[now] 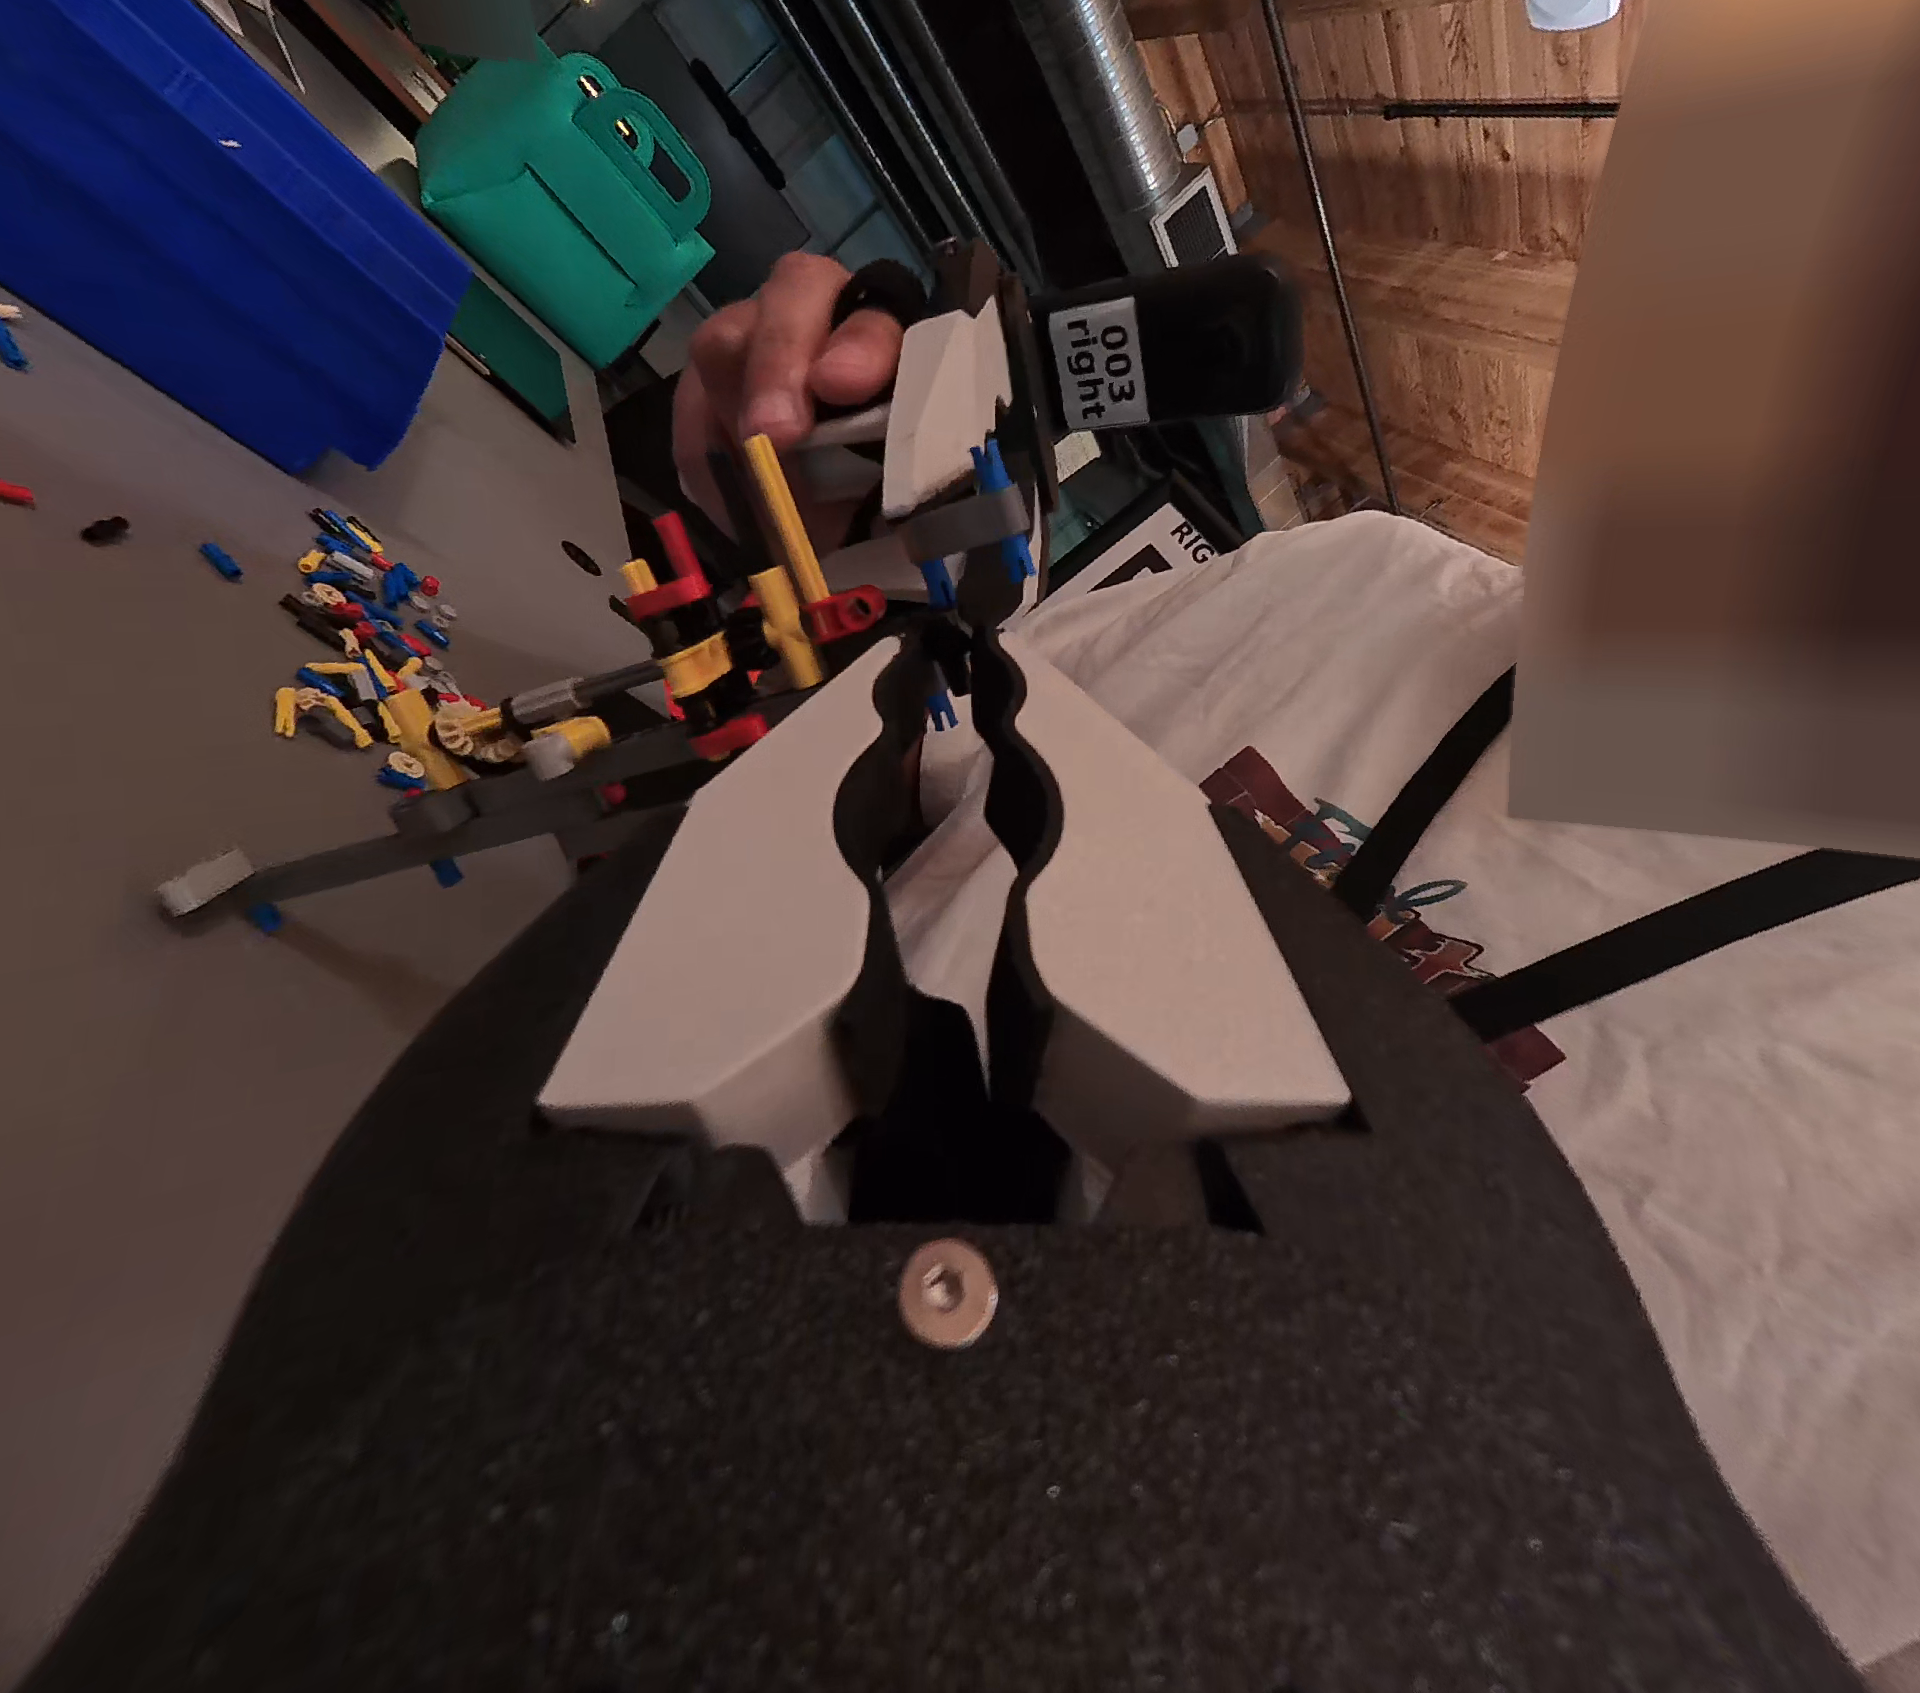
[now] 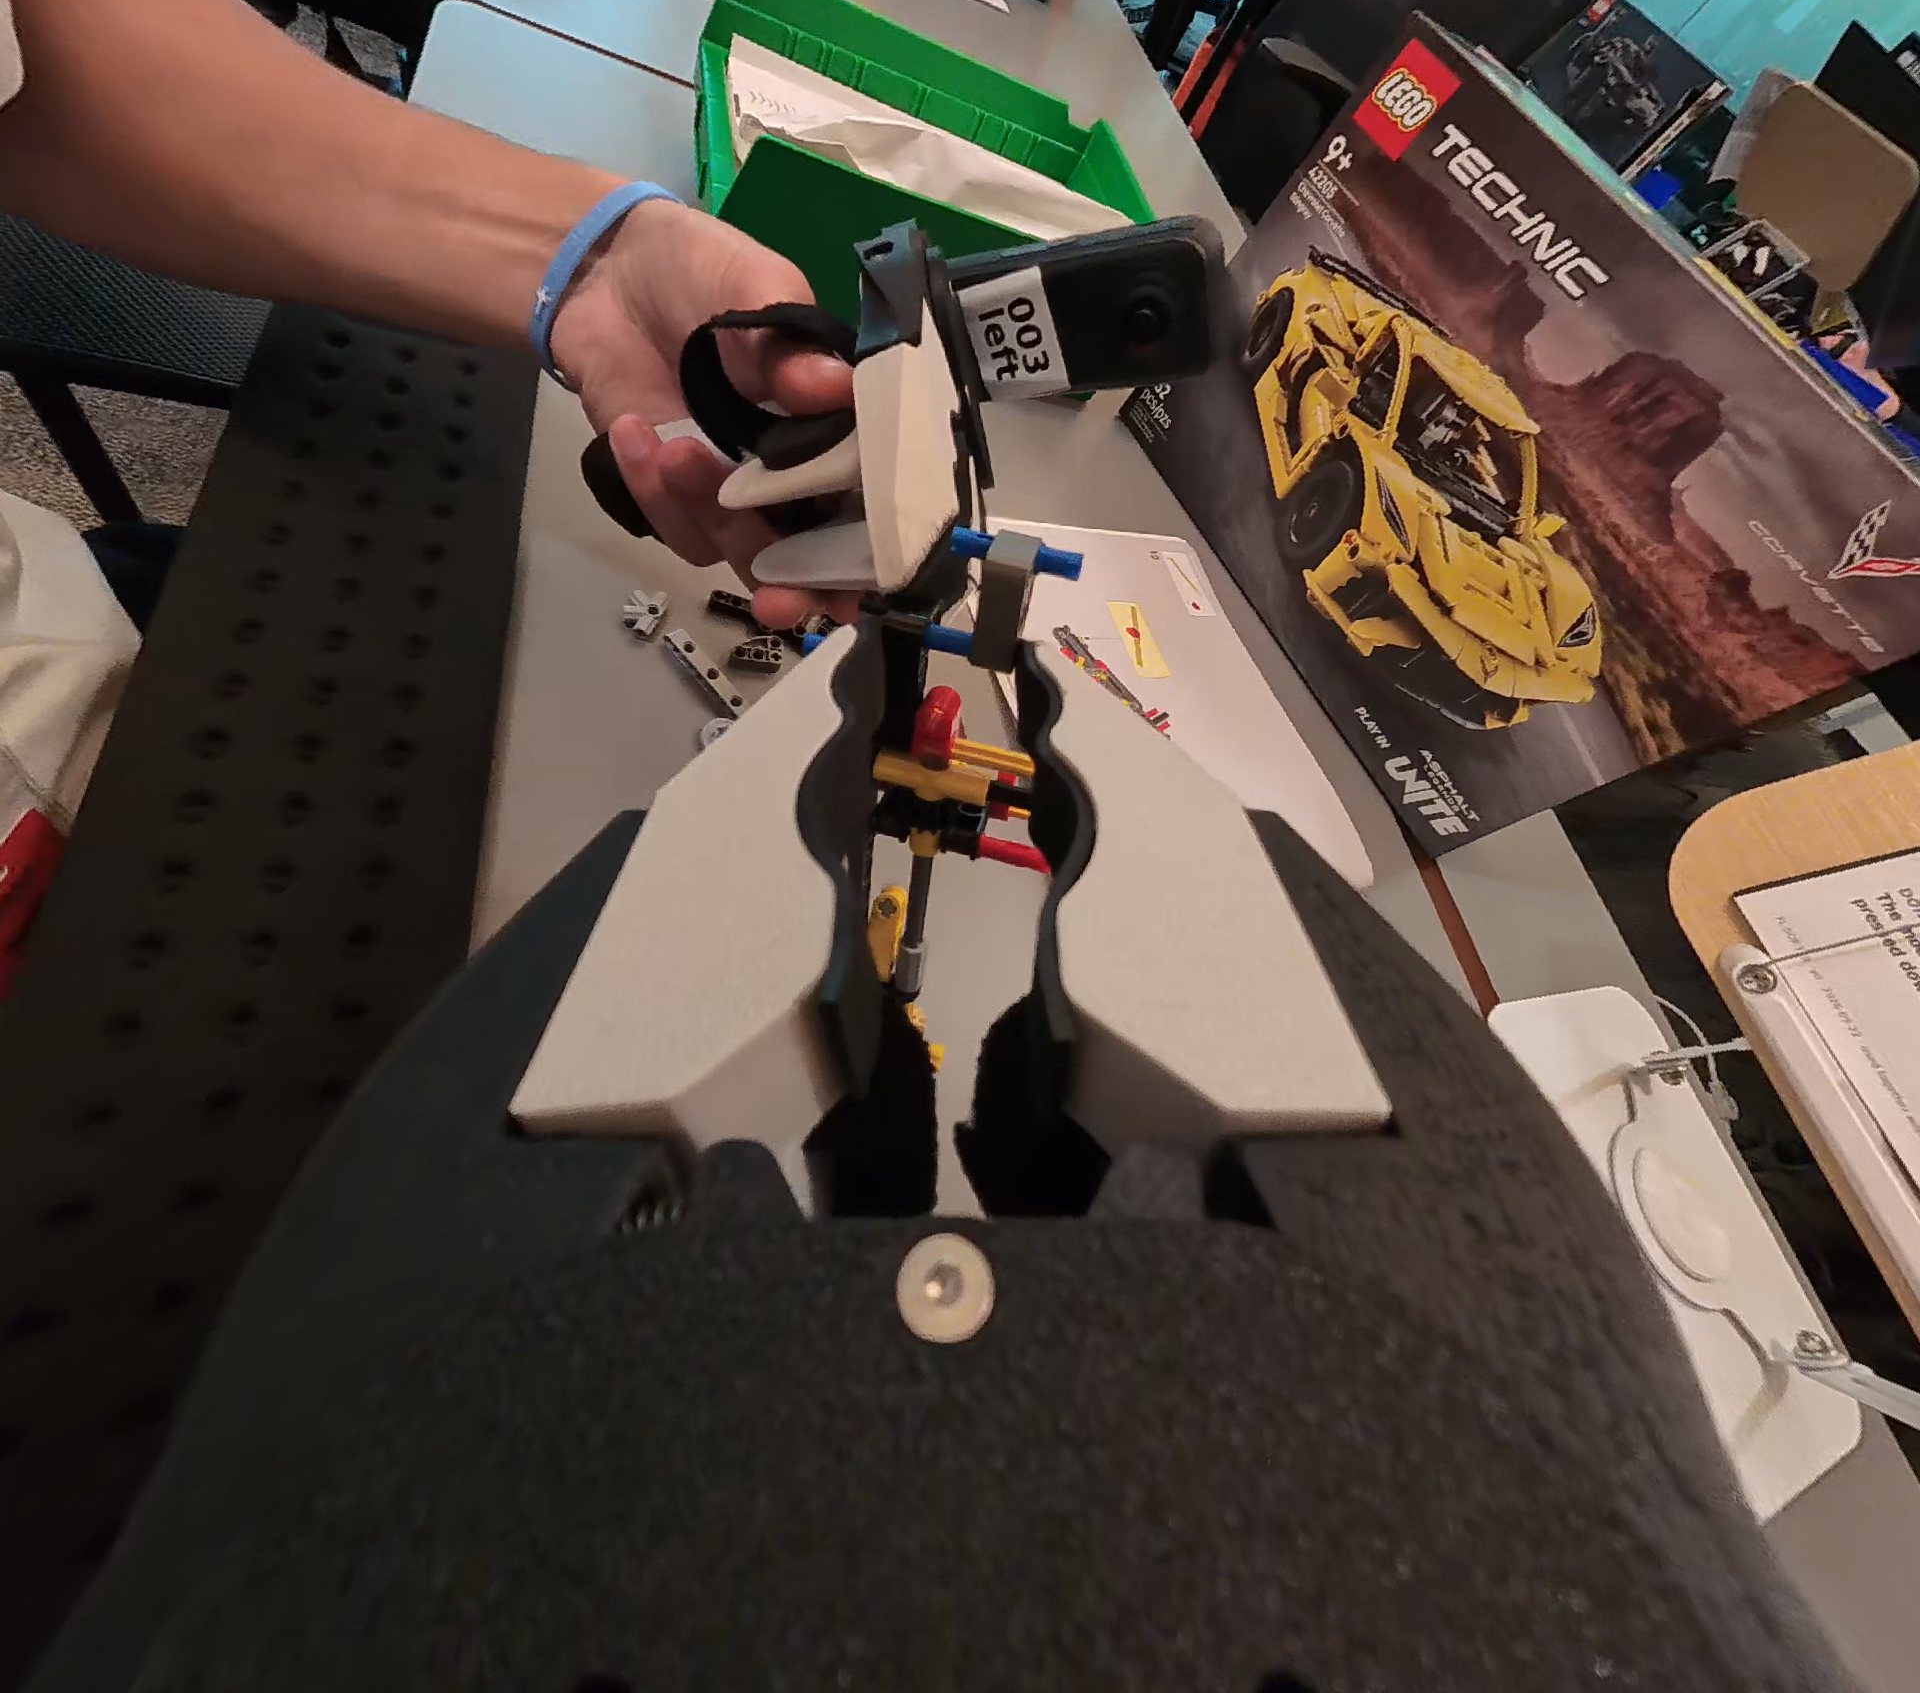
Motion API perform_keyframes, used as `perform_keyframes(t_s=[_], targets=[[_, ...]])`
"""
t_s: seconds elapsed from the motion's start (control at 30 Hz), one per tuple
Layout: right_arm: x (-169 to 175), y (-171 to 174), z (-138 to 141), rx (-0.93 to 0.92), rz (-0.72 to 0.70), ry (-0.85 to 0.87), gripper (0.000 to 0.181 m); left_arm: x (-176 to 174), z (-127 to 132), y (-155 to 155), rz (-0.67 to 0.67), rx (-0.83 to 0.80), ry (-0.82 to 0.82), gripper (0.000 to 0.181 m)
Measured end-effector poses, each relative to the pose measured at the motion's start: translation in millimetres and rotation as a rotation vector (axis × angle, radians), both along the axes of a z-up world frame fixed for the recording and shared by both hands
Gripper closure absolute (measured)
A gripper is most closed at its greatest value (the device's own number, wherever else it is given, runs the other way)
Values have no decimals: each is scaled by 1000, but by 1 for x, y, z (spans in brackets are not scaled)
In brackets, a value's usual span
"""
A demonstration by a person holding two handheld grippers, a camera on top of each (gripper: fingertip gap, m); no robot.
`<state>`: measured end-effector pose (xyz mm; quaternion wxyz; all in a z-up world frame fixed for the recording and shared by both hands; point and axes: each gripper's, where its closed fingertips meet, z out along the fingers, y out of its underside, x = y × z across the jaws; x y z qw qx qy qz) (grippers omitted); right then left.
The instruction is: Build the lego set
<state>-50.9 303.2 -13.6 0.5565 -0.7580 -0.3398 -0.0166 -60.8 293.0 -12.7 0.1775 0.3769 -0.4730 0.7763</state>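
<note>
the left gripper [image 1: 951,667] is nearly closed, its tips pinching a small black piece with blue pins at the end of the lego build [image 1: 717,656]. the right gripper [image 2: 940,687] is partly closed around the black beam of the same build, whose red and yellow parts sit between its fingers. a grey piece with blue pins [image 2: 1003,599] sits just past the tips, beside the other gripper. both hold the build above the bench [image 2: 582,708]. loose pieces [image 1: 364,625] lie to the left, a yellow car box [image 2: 1507,448] far right, a green bin [image 2: 894,116] beyond.
</note>
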Motion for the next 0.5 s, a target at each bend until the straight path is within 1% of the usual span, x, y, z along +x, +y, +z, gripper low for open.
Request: perform_keyframes(t_s=[0.2,0.4,0.5], targets=[[5,2,0,-9,-65,-67,158,5,-1,1,67,48,4,176],[4,-1,1,-8,-76,-64,159,4,1,-2,68,55,-8,175],[8,0,1,0,-95,-59,159,9,1,-1,104,64,-5,175]])
